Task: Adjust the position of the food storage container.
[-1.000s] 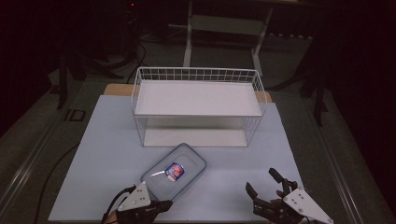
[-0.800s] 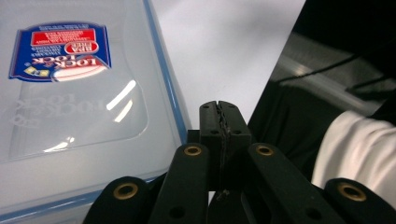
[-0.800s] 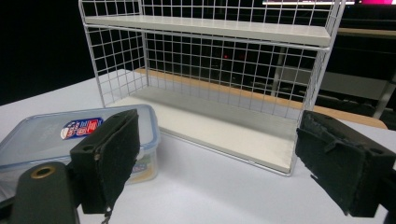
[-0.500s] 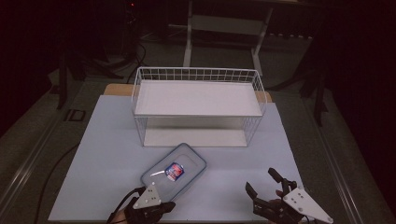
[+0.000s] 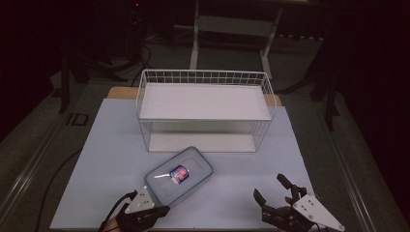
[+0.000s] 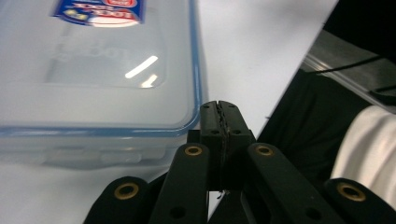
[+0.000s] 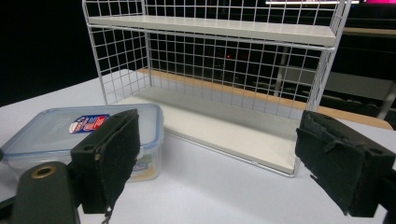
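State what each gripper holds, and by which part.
Nothing is held. The left gripper is shut with its jaws pressed together, empty, beside the near corner of the container. The right gripper is open and clear of it.

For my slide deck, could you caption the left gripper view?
Left gripper, jaws shut, beside the corner of a blue-rimmed plastic box on a white table.

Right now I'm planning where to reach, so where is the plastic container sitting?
In the high view, the plastic container lies on the white table, just in front of the wire shelf rack, left of centre, with the left hand-held gripper at its near corner.
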`<state>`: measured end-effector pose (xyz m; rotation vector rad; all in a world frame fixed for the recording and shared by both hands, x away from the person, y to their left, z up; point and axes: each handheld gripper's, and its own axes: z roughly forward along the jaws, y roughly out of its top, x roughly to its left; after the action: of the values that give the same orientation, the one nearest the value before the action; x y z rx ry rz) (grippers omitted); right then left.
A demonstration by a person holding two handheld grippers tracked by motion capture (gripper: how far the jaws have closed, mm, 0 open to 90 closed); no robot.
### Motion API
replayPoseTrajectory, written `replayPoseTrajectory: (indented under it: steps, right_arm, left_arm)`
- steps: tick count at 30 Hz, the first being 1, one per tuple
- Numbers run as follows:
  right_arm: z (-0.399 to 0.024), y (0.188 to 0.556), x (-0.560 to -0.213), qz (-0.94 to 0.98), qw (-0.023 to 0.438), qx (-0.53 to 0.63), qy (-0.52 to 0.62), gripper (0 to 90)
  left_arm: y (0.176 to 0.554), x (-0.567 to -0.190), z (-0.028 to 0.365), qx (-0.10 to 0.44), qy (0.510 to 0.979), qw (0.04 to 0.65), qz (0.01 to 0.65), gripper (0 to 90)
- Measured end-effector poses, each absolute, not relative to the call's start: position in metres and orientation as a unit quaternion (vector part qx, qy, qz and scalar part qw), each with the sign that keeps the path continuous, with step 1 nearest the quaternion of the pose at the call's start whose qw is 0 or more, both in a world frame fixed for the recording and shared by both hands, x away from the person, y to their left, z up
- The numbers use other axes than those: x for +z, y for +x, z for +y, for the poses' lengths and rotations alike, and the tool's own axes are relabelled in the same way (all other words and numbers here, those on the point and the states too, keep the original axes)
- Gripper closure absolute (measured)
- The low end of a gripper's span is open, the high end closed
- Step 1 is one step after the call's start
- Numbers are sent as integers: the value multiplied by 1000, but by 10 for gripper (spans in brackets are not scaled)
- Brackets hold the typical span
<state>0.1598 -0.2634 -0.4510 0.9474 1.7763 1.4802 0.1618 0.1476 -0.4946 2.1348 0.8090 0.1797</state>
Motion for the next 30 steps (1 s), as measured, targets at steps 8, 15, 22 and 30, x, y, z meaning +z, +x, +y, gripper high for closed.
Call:
replayPoseTrajectory:
  steps: [8, 15, 22, 30]
  right_arm:
    - [-263, 160, -451, 675, 313, 563, 359, 136]
    - [-263, 160, -451, 676, 312, 563, 358, 136]
    - [-264, 161, -451, 674, 311, 564, 360, 136]
    - [-263, 161, -451, 675, 311, 564, 360, 136]
  left_arm:
    - [159, -494, 151, 72, 846, 413, 329, 889]
    - [163, -508, 135, 58, 859, 393, 323, 888]
    - [168, -512, 139, 69, 863, 366, 342, 889]
    - [176, -513, 154, 65, 846, 375, 374, 889]
